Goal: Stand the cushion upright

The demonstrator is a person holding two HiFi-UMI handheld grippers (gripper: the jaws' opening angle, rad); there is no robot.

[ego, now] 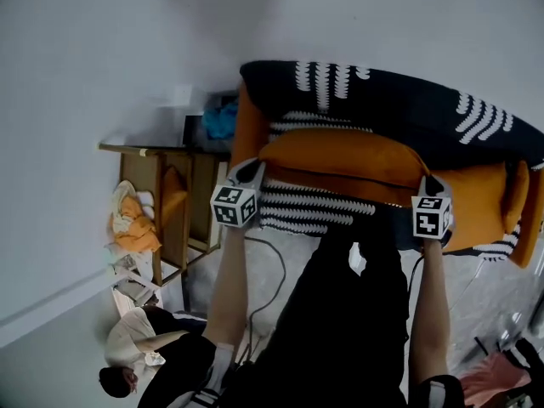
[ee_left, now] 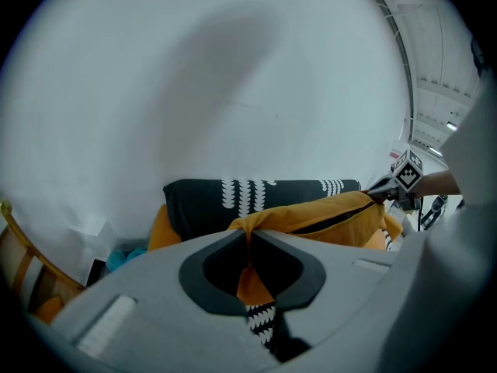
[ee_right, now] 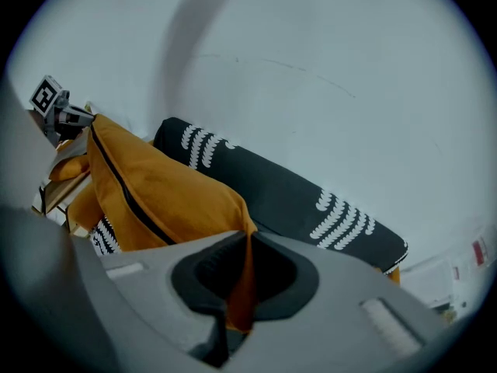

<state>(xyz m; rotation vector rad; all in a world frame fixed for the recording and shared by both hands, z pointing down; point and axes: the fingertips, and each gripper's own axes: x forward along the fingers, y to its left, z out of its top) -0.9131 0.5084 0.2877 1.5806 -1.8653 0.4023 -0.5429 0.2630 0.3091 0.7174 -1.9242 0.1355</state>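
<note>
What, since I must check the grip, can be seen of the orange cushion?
The orange cushion looks like soft fabric, with a dark zip along one edge; the black-and-white pattern below may be its other face. It hangs stretched between two corners: the left gripper is shut on one, the right gripper on the other. A dark throw lies behind it; contact unclear.

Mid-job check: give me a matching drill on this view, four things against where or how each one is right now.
Things:
1 orange cushion
2 left tool
3 black patterned cover
4 wooden table

Places or states:
A beside the sofa, at the head view's left
B held up by two corners
C behind the cushion
D shut on a cushion corner

Pairs: 1-B, 2-D, 3-C, 4-A
</note>
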